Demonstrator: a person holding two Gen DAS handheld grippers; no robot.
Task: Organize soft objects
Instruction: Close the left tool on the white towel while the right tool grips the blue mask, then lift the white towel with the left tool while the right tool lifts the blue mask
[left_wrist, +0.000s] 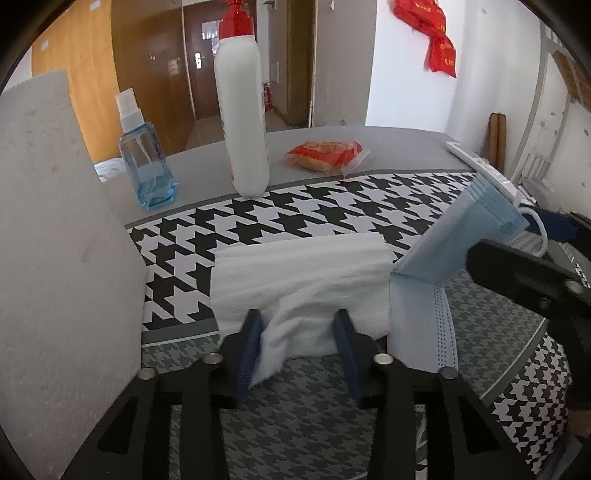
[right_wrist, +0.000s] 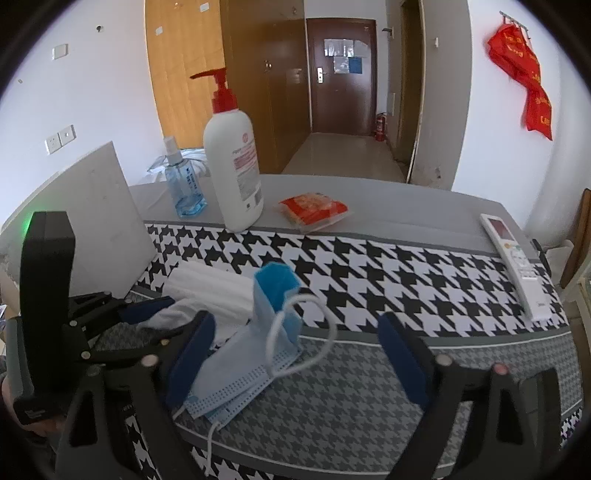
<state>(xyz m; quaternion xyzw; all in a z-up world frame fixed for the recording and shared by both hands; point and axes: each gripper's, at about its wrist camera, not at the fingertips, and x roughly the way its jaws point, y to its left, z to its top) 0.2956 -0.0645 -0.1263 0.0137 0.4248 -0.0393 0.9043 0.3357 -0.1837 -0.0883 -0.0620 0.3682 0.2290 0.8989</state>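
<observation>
A folded white cloth (left_wrist: 303, 273) lies on the houndstooth table cover (left_wrist: 295, 210). My left gripper (left_wrist: 299, 332) is shut on its near edge, and the fabric bunches up between the blue pads (left_wrist: 255, 336). Beside it on the right is a stack of blue face masks (left_wrist: 465, 236), half lying flat and half bent upright. In the right wrist view the masks (right_wrist: 273, 295) sit between the wide-open jaws of my right gripper (right_wrist: 295, 354), close to its left finger (right_wrist: 192, 354), and no pad presses on them. The left gripper (right_wrist: 162, 317) shows there pinching the white cloth (right_wrist: 210, 288).
A white pump bottle (right_wrist: 232, 173), a blue spray bottle (right_wrist: 184, 184) and a red snack packet (right_wrist: 314, 208) stand at the back of the table. A remote control (right_wrist: 513, 258) lies at the right edge. A white foam board (left_wrist: 55, 240) rises on the left.
</observation>
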